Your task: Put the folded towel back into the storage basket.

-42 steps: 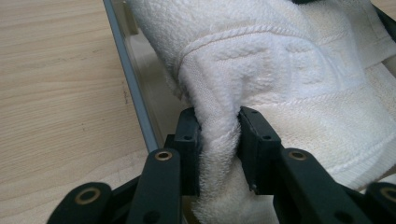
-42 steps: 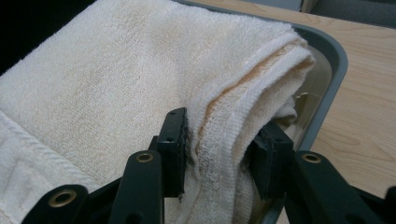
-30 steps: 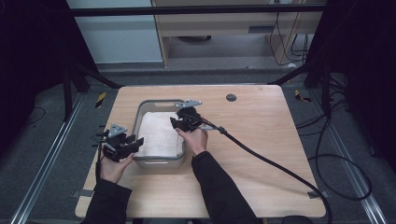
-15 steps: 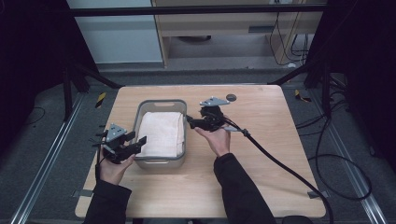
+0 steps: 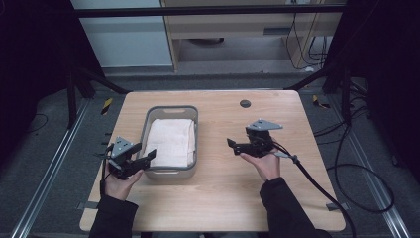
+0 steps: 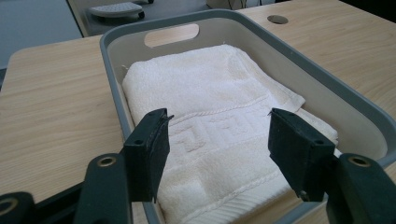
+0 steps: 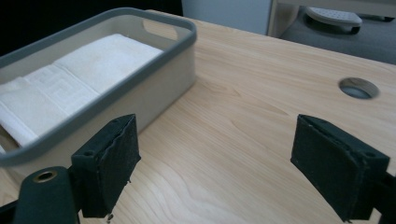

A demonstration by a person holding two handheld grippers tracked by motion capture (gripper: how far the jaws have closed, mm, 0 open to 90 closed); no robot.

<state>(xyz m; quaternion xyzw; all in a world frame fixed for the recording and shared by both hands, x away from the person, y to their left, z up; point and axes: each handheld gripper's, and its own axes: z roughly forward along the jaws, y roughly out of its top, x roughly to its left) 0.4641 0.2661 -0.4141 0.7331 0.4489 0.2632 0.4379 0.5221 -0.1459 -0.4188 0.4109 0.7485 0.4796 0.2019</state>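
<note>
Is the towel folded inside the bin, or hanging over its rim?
Folded and inside: the white towel lies flat in layers within the grey bin, all edges below the rim.

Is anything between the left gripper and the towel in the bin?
Only the bin's near wall. The left gripper sits at that rim, its open fingers framing the folded towel. From above, nothing covers the towel.

No readable text, label, brand, number or sign anywhere.
</note>
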